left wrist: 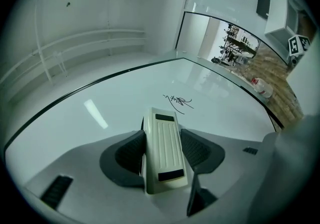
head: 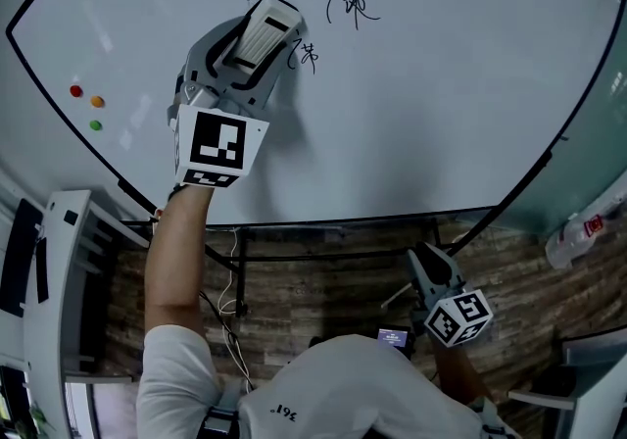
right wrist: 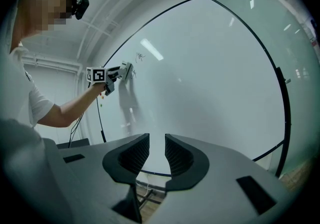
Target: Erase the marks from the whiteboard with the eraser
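My left claw (left wrist: 162,140) grips the eraser (left wrist: 165,155), seemingly against the whiteboard (left wrist: 100,103), two marks (head: 351,6) just ahead unwiped, so most erasing remains; my right claw (right wrist: 157,140) hangs part-open, empty.

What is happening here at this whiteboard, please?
A person holds a claw in each hand. The left claw grips the eraser, held to the whiteboard beside a small written mark; a second mark sits up and to its right. Both are unerased. The right claw is open and empty, low below the board.
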Tool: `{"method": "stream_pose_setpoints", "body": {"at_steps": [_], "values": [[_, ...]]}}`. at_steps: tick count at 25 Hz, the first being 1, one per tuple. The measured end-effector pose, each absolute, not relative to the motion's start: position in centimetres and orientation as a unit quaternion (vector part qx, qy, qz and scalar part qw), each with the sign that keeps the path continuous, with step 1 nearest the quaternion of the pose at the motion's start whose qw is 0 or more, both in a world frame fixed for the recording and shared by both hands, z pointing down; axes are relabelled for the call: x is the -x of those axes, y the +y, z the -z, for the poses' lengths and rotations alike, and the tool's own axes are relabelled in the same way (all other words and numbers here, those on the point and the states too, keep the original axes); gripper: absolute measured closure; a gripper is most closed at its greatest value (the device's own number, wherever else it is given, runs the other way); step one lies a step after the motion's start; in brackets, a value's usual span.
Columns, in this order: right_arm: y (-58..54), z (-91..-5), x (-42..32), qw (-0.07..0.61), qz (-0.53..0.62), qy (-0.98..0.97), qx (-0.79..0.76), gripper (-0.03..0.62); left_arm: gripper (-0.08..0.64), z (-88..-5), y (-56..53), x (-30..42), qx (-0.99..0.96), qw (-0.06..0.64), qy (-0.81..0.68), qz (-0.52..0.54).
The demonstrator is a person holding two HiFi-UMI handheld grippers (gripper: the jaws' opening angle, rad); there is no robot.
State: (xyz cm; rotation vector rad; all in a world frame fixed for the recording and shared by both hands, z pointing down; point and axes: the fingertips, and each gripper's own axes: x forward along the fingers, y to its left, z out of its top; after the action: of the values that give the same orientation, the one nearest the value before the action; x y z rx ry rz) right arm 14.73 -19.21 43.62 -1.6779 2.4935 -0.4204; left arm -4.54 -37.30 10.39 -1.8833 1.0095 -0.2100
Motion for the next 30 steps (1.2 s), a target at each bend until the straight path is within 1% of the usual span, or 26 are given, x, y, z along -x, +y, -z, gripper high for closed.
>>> {"method": "stream_pose_setpoints", "body": {"at_steps": [5, 20, 26, 30], "values": [[-19.4, -43.7, -14.5, 0.053, 0.14, 0.822, 0.549, 0.48, 0.322, -13.6, -38.0, 3.4, 0.788, 0.451, 0.408, 0.092], [-19.2, -44.1, -14.1, 0.051, 0.145, 0.825, 0.544, 0.479, 0.324, -21.9, -37.4, -1.5, 0.803, 0.459, 0.344, 0.163], [-18.8, -44.1, -14.1, 0.052, 0.148, 0.825, 0.543, 0.48, 0.324, -22.2, -37.4, -1.6, 0.792, 0.475, 0.341, 0.175], [-18.3, -44.3, -14.6, 0.05, 0.149, 0.823, 0.546, 0.48, 0.324, -22.0, -37.4, -1.6, 0.792, 0.473, 0.345, 0.176]]}}
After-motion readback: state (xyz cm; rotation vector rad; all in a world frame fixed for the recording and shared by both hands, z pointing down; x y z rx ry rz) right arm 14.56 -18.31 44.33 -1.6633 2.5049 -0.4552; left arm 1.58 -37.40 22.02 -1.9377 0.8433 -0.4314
